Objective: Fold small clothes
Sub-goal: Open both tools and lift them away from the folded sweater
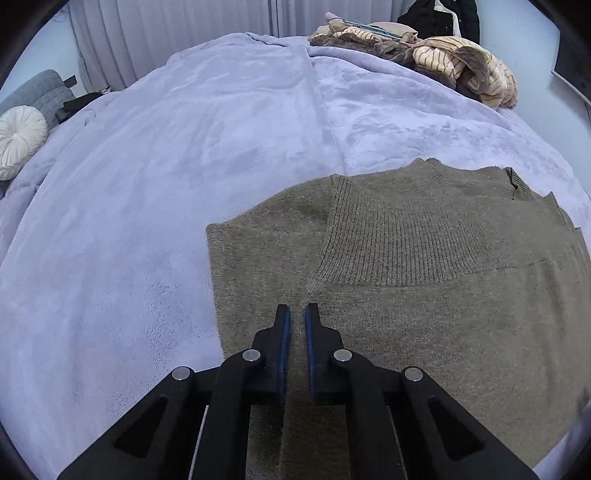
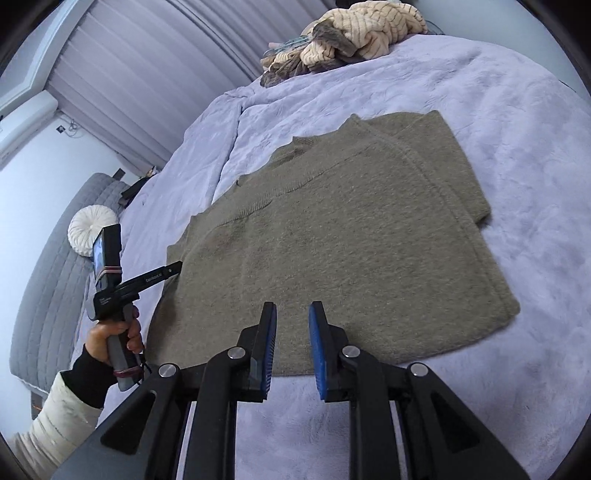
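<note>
The left gripper (image 1: 297, 308) hangs nearest its camera, jaws nearly together with nothing between them, over the olive knitted sweater (image 1: 406, 295). This sweater lies partly folded on the lavender fleece blanket (image 1: 166, 184), ribbed collar away from the lens. The right wrist view alone shows the right gripper (image 2: 291, 308), jaws slightly parted and empty, at the sweater's (image 2: 332, 229) near hem, and the person's left hand (image 2: 114, 336) holding the other tool. Both views show a pile of striped clothes (image 2: 354, 33) at the bed's far edge and a round white cushion (image 1: 18, 138).
</note>
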The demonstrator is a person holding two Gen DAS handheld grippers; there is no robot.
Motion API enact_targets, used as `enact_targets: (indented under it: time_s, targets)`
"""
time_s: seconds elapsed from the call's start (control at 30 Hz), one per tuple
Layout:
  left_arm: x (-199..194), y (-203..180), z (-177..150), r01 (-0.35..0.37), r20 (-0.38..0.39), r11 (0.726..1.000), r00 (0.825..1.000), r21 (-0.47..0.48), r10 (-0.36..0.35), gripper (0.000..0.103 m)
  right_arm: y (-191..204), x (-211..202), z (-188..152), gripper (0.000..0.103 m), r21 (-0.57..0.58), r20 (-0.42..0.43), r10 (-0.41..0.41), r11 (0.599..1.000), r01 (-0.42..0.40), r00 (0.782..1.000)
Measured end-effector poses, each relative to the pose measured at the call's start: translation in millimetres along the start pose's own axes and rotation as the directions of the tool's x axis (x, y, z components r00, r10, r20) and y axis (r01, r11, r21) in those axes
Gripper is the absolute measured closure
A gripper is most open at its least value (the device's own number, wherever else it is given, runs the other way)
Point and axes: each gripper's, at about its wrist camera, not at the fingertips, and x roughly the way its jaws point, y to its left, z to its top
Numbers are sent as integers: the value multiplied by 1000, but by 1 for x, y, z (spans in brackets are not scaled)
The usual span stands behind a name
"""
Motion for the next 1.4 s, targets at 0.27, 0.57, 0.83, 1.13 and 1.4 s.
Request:
enact_targets:
  time_s: [0.27, 0.57, 0.83, 1.13, 1.4]
  targets:
    - [-52, 45, -14, 71, 57, 988, 996, -137, -64, 93, -11, 16, 1, 82, 47, -40, -25, 999, 27, 999]
    - [-62, 11, -79, 151, -1, 980, 988, -126, -152, 93, -7, 34, -2, 82, 56, -89, -30, 998, 35, 996]
    - [-76, 28, -107, 209, 19, 948, 977, -239, -211, 93, -43, 13, -12, 85, 133, -78, -54, 989, 64, 995]
    - [-108, 23, -137, 182, 28, 951, 983, -251, -181, 93, -40, -14, -36, 59, 137, -64, -10, 990, 19, 998]
    - [-115, 25, -180, 143, -10, 942, 988, -303, -153, 93, -30, -21, -59, 59, 110, -119, 4, 994, 9, 993]
